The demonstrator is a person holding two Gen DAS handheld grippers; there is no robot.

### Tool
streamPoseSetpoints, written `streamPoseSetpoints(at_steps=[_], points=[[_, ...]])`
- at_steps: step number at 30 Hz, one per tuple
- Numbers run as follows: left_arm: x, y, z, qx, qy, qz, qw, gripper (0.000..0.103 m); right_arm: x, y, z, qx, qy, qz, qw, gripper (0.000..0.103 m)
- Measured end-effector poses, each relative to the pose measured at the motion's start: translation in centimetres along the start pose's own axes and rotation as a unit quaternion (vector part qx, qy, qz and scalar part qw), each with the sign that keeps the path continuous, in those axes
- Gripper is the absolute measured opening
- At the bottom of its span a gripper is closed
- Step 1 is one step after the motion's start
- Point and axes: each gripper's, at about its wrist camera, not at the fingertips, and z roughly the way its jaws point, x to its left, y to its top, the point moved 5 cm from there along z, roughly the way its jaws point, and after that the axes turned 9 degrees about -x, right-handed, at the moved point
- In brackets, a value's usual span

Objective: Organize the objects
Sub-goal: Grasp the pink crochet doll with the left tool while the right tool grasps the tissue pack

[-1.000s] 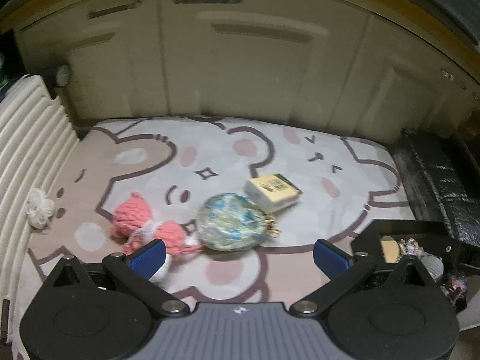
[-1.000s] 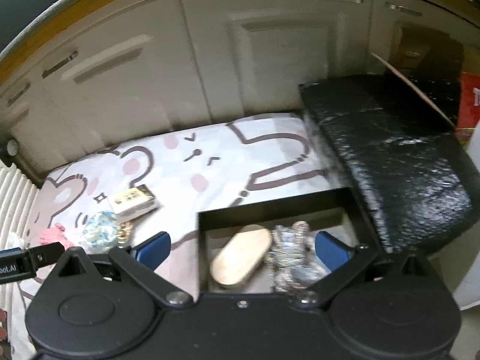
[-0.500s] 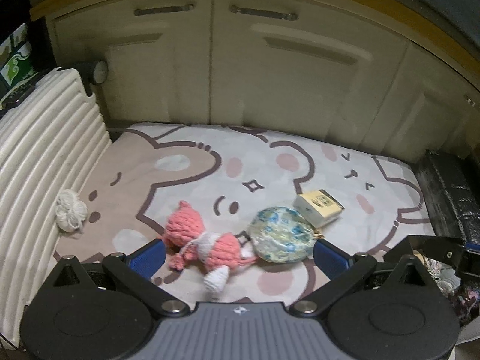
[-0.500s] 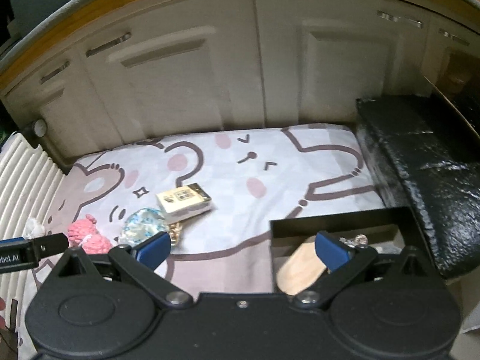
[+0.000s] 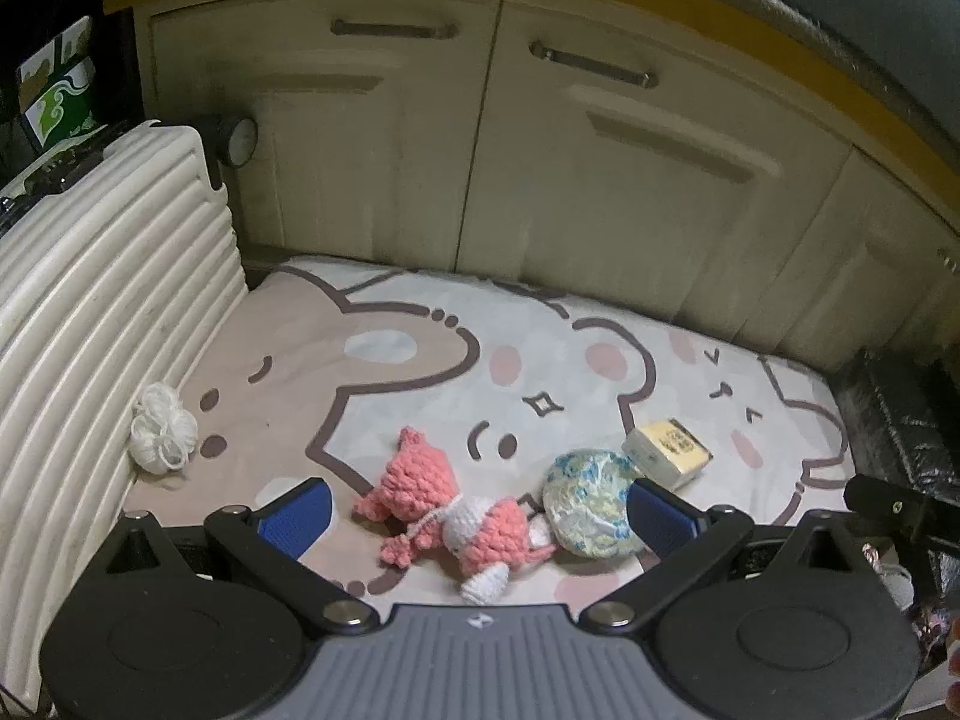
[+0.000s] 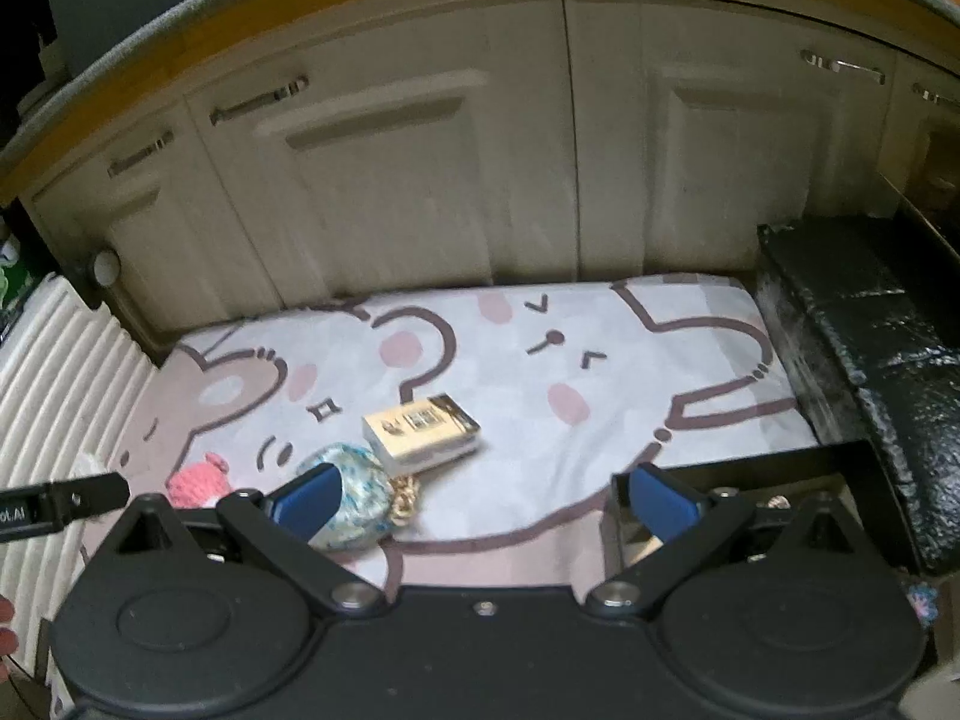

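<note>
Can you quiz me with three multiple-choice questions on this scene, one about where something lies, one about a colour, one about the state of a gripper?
1. Where does the small white yarn ball lie?
A. Against the ribbed white suitcase
B. On the small cream cardboard box
C. Inside the black tray

2. What is the main colour of the crocheted plush doll on the cartoon-bear mat?
A. Green
B. Pink
C. Black

3. How is the left gripper?
A. Shut on the round blue-and-green floral pouch
B. Shut on the doll
C. Open, holding nothing

Answers:
1 A: the yarn sits on the mat's edge, touching the suitcase side.
2 B: its body is pink yarn with white parts.
3 C: its blue fingers stand wide apart, the doll lying loose on the mat between them.
</note>
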Motion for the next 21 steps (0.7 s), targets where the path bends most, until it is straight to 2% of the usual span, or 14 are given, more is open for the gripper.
streamPoseSetpoints(at_steps=[4, 9, 12, 14, 17, 21], points=[[1.1, 0.5, 0.3, -0.016, 0.001, 0.008, 0.9998, 0.103, 0.6, 0.5, 0.2, -0.004, 0.019, 0.016, 1.0, 0.103], [2.1, 1.0, 0.9, -0.028, 0.008, 0.031, 0.9991, 0.103, 1.7, 1.3, 0.2, -0.032, 0.002, -0.048, 0.998, 0.103], [2.1, 1.0, 1.5, -0.028, 0.009, 0.057, 0.998, 0.103, 2.1, 2.0, 0.8, -0.03, 0.005, -0.052, 0.998, 0.103], [2.1, 0.8, 2.0, -0.018, 0.005, 0.057, 0.9982, 0.103, 2.2, 2.9, 1.5, -0.024, 0.004, -0.046, 0.999, 0.103], [2.4, 0.1, 3.2, 0.017, -0.002, 0.029, 0.9994, 0.103, 2.6, 4.2, 2.6, -0.025, 0.01, -0.042, 0.999, 0.103], [2.8, -0.6, 4.8, 0.055, -0.007, -0.045, 0.9974, 0.101, 3.4, 5.1, 4.8, -0.014, 0.014, -0.045, 0.999, 0.103]])
